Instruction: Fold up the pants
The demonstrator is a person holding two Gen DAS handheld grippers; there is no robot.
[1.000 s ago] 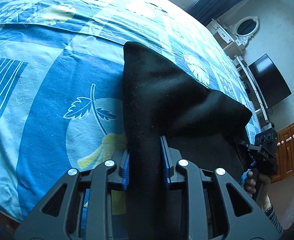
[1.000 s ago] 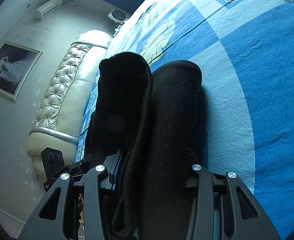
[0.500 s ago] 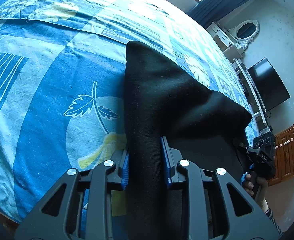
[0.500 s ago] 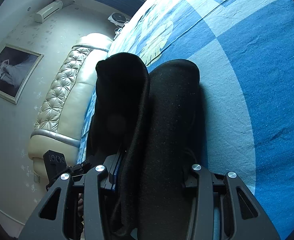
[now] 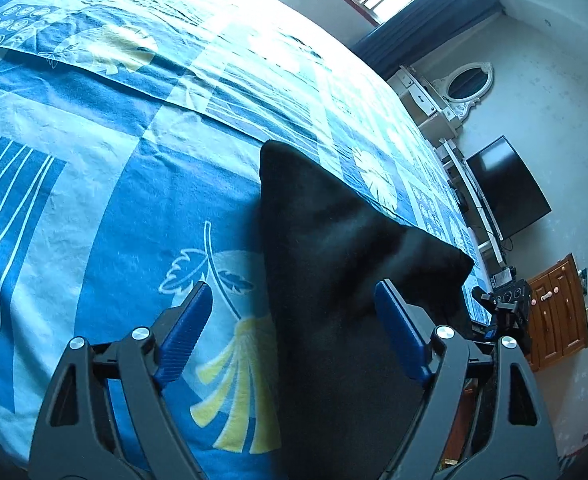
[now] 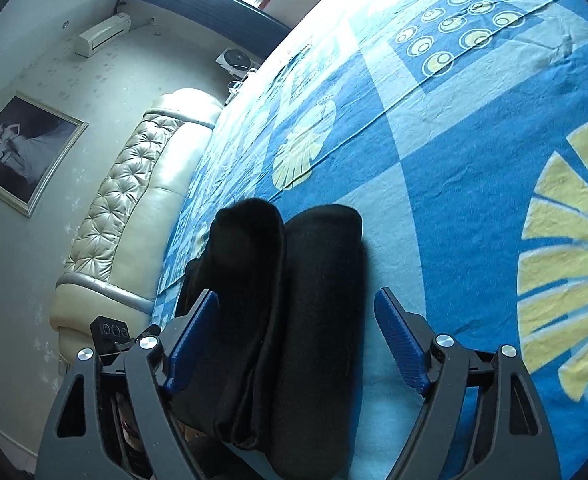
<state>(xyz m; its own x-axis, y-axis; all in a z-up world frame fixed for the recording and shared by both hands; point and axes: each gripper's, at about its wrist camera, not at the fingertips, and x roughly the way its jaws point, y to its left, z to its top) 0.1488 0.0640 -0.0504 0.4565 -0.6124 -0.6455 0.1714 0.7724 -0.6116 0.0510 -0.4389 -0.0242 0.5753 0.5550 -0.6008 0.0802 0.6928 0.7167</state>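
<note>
On the bed [image 5: 93,208], folded black pants [image 5: 334,280] just released; both grippers' jaws opening, nothing clamped; fold likely completed.

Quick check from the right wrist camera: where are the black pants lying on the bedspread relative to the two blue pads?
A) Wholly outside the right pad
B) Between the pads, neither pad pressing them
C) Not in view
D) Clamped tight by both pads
B: the folded black pants lie on the bedspread between the right gripper's spread, opening pads, with bedspread showing beside the right pad.
</note>
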